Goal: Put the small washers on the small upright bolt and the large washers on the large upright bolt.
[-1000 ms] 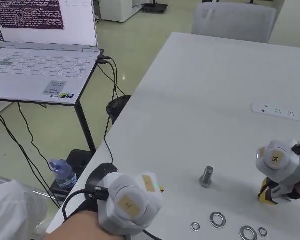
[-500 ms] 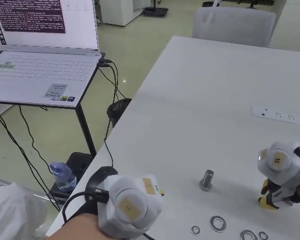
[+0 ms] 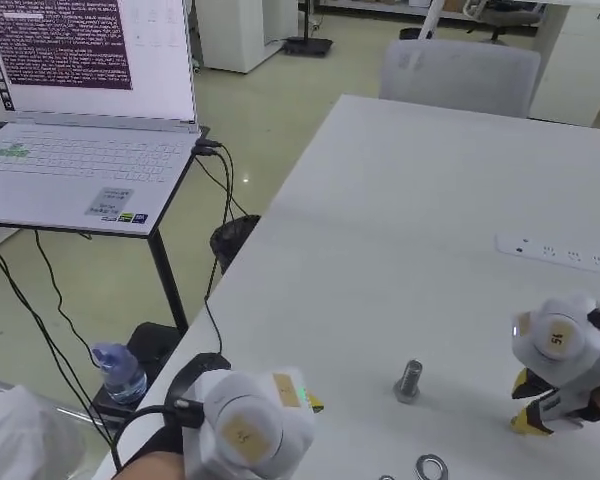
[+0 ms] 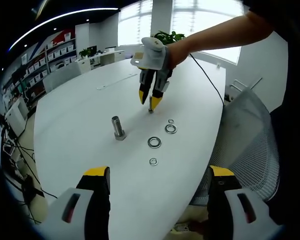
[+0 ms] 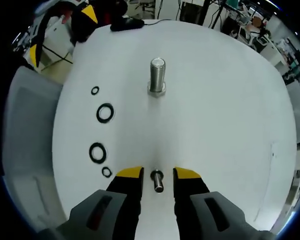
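A: Right gripper (image 5: 157, 175)?
B: Jaws narrow, one on each side of the small bolt (image 5: 157, 180). A thin gap shows on both sides, no contact seen. The bolt stands upright on the table (image 5: 225, 115).
A: Beyond it?
B: Large bolt (image 5: 157, 75) upright, well apart, straight ahead. To one side lie two large washers (image 5: 105, 113) and two small washers (image 5: 95, 90), flat on the table.
A: Left gripper (image 4: 159, 172)?
B: Jaws wide, holding nothing, at the table's edge.
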Motion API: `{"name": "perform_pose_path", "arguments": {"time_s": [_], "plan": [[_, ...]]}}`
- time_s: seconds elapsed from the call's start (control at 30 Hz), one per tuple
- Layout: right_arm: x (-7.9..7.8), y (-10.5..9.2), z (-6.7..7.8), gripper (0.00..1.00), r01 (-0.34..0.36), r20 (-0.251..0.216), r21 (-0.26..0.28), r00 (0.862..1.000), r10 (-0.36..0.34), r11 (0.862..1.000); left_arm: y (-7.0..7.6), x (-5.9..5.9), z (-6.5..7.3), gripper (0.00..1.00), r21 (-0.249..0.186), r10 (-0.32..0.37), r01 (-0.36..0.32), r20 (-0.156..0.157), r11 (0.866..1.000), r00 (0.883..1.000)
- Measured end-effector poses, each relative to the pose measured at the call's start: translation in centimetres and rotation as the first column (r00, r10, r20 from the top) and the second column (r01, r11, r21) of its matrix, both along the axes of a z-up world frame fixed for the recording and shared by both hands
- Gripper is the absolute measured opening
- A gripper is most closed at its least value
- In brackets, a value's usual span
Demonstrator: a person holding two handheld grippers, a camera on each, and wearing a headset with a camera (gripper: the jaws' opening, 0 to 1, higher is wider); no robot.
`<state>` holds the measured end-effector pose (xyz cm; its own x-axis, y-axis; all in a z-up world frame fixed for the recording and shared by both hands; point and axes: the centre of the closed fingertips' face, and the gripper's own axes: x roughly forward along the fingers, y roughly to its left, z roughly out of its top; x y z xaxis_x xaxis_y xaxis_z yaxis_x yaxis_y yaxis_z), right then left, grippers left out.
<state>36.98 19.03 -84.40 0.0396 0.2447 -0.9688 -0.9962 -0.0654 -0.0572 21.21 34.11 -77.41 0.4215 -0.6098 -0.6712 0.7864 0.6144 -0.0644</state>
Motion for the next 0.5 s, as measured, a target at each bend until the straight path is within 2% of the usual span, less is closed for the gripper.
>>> {"name": "perform_pose_path", "arguments": {"time_s": [0.07,0.2,0.3,0.5], "plan": [[-0.2,0.2,0.2,0.25,-0.015,0.009,-0.01,1.0,0.015,1.0,0.1,0.0,-0.1,0.79,0.02,-0.008,0.008,0.003,1.0,1.0],[-1.0,0.7,0.4,0.25,-0.038,-0.005,0.001,0.999,0.038,0.999,0.2,0.3,0.2,0.8,0.007,0.001,-0.001,0.01,1.0,1.0],[-1.8,0.8,0.6,0.26,-0.068,-0.008,0.004,0.998,0.068,0.998,0.2,0.2,0.0,0.8,0.024,-0.008,0.008,0.014,1.0,1.0],[-3.0,0.5,1.1,0.27,-0.089,-0.021,0.017,0.996,0.089,0.996,0.2,0.3,0.1,0.81,0.013,0.001,-0.001,0.017,1.0,1.0]]}}
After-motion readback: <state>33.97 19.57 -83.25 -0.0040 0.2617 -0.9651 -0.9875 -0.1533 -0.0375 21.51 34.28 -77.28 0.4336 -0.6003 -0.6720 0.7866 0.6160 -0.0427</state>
